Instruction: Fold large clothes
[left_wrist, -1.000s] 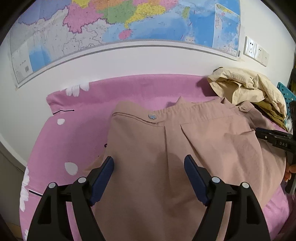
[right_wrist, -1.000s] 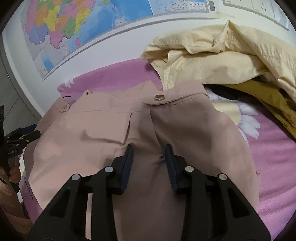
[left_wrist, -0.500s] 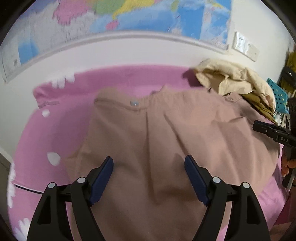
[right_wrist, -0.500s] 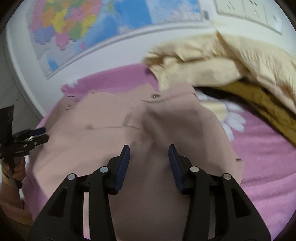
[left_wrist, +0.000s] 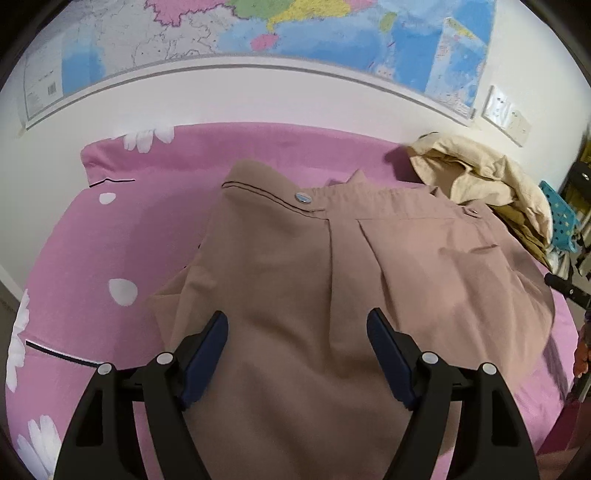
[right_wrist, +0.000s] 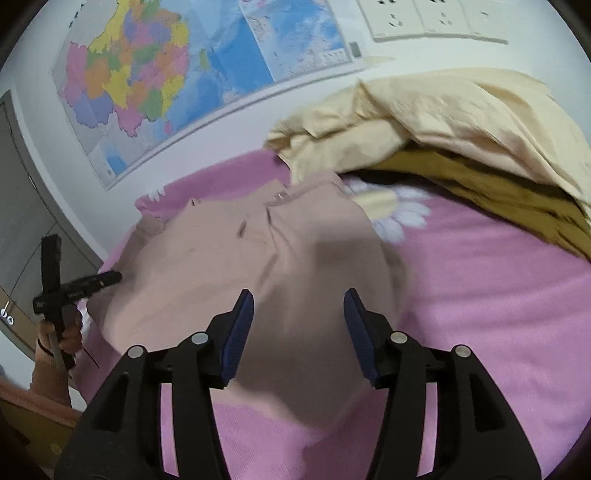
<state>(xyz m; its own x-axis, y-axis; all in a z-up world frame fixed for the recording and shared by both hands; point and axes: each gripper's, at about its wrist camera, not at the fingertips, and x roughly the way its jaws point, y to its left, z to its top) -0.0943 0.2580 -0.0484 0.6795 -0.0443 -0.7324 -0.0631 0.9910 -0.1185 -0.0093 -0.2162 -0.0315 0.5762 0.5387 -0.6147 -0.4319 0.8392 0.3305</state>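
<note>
A: Where's the tan garment (left_wrist: 314, 295) lying?

B: Flat on the pink bedspread (left_wrist: 122, 236), its buttoned band toward the wall map (left_wrist: 258, 33). Right of it, touching its upper corner, sits a heap of cream clothes (right_wrist: 424, 110) with a mustard piece (right_wrist: 480, 184) underneath.

A: And the left gripper (left_wrist: 297, 350)?

B: Spread wide above the garment's lower part, grasping nothing; the cloth only shows through the gap.

A: The right gripper (right_wrist: 298, 332)?

B: Jaws opening over the garment's lower right edge, pads clear of the fabric. Beyond the garment, a hand (right_wrist: 66, 338) grips the other tool's handle
</note>
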